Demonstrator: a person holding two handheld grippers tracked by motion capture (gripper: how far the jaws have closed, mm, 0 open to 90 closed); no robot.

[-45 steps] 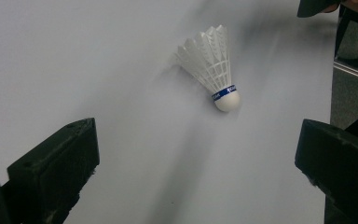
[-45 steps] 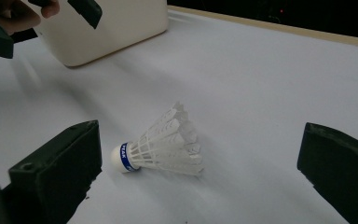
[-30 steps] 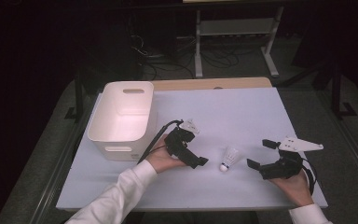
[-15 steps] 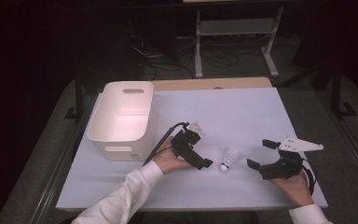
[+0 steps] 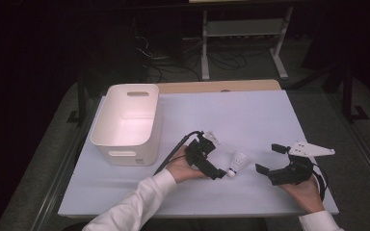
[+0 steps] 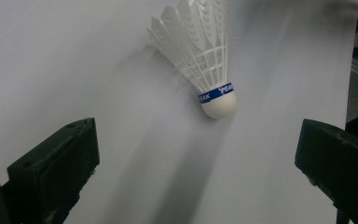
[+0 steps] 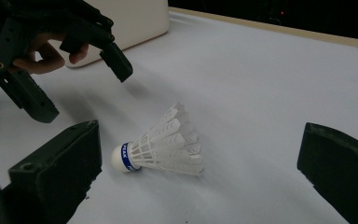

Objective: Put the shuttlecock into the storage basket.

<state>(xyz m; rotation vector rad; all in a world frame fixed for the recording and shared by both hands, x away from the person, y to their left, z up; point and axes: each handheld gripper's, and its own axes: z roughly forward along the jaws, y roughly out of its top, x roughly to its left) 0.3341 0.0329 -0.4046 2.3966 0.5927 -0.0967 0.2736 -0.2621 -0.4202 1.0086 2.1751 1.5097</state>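
Observation:
A white shuttlecock with a blue band lies on its side on the pale table. My left gripper is open just left of it, held low over the table. In the left gripper view the shuttlecock lies ahead of my gripper, cork end toward the camera, beyond the jaw tips. My right gripper is open to the shuttlecock's right. In the right gripper view the shuttlecock lies just ahead of the open gripper, with the left gripper beyond it.
A white plastic bin stands on the left part of the table, and its corner appears in the right gripper view. A metal-framed stand and cables are on the dark floor behind the table.
My left gripper has moved right, closer to the shuttlecock. The right gripper and the shuttlecock have stayed in place.

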